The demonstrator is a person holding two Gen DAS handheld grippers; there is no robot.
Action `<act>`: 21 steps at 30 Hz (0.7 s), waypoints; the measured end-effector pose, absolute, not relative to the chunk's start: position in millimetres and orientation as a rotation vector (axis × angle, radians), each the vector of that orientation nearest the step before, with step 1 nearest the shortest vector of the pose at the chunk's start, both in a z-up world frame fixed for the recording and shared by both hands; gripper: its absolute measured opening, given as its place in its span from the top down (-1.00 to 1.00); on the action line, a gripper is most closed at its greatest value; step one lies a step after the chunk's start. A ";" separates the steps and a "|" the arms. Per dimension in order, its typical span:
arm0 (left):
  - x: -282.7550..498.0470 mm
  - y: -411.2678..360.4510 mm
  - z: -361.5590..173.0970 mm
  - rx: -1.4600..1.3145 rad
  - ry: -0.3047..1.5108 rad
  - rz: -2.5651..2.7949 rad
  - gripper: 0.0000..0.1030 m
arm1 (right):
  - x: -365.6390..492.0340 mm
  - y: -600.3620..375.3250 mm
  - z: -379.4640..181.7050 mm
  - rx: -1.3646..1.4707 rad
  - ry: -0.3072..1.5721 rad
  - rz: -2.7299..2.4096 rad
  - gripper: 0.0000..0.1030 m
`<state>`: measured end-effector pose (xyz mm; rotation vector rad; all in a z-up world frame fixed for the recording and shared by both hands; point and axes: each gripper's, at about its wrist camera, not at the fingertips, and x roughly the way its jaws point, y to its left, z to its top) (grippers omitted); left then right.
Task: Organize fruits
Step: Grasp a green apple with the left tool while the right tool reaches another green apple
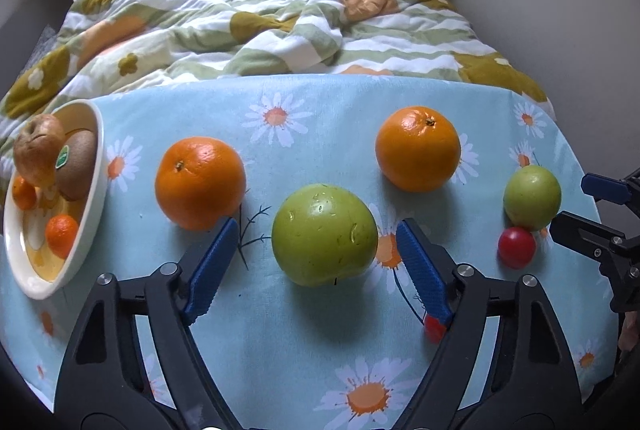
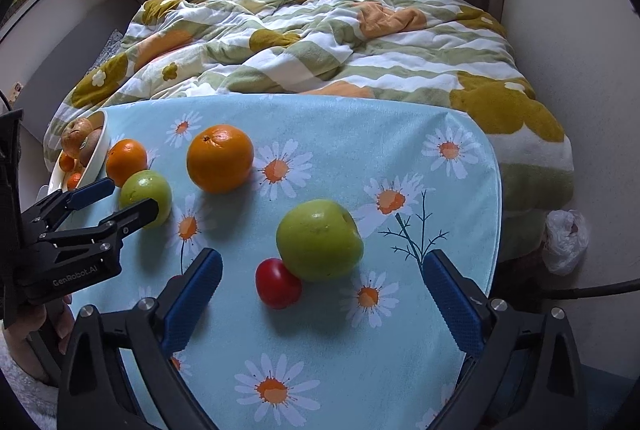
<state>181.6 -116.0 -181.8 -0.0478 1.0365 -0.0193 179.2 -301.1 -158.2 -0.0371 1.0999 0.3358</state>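
A large green apple (image 1: 324, 234) lies on the daisy tablecloth (image 1: 332, 102). My left gripper (image 1: 316, 222) is open, with a blue pad on each side of the apple and a gap on both sides. Two oranges (image 1: 200, 184) (image 1: 418, 148) sit behind it. A tiny red fruit (image 1: 434, 328) peeks from under one finger. In the right wrist view my right gripper (image 2: 323, 253) is open over a smaller green apple (image 2: 320, 240) and a red tomato (image 2: 278, 282) that touches it. Neither fruit touches its pads.
A white bowl (image 1: 98, 166) at the table's left edge holds a brownish apple, a kiwi and small oranges. A rumpled quilt (image 1: 280, 30) lies beyond the table. A white plastic bag (image 2: 566, 240) sits on the floor to the right. A hand (image 2: 40, 322) holds the left gripper.
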 end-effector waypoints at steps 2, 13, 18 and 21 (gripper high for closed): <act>184.4 -117.8 -186.7 -0.050 1.044 -0.017 -0.60 | 181.4 -302.4 -162.3 -0.034 1.107 0.340 -0.92; 185.1 -125.0 -195.4 -0.018 1.047 0.010 -0.20 | 192.2 -303.6 -175.6 -0.021 1.130 0.386 -0.67; 179.4 -125.3 -194.6 -0.019 1.051 0.008 -0.20 | 195.4 -300.6 -182.5 -0.003 1.141 0.404 -0.44; 175.5 -125.8 -193.8 -0.012 1.054 0.007 -0.20 | 197.1 -299.5 -185.9 0.008 1.146 0.407 -0.34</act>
